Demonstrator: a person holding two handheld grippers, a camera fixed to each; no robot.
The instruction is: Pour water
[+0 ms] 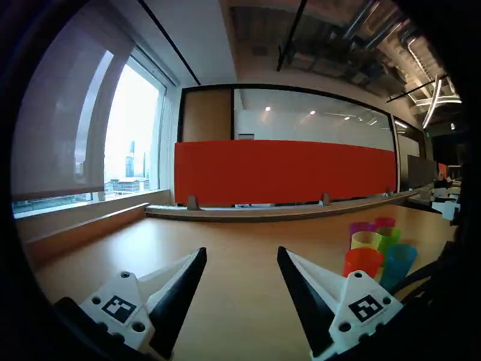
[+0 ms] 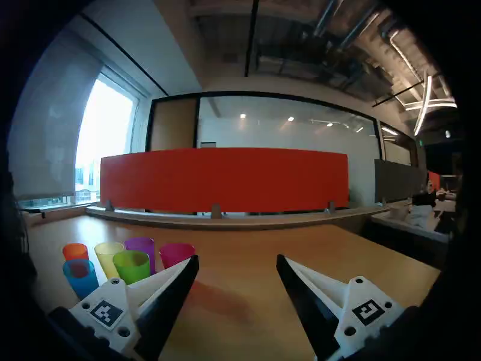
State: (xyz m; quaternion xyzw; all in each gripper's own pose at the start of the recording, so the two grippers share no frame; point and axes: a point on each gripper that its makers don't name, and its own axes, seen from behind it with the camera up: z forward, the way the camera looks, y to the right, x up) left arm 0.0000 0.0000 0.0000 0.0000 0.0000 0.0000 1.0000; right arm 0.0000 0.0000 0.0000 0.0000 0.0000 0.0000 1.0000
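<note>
While left gripper (image 1: 241,249) and right gripper (image 2: 236,257) gape wide and empty, we see upright cups (image 1: 362,260) on the desk (image 1: 240,228) between them: right of the left one, left of the right, neither clearly nearer.

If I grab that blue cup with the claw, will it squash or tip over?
The blue cup looks like thin translucent plastic, so it is probably light and may flex if squeezed hard. It narrows toward the base, so a sideways push could tip it. The orange cup stands close by, so a nudge would likely shift that too.
</note>
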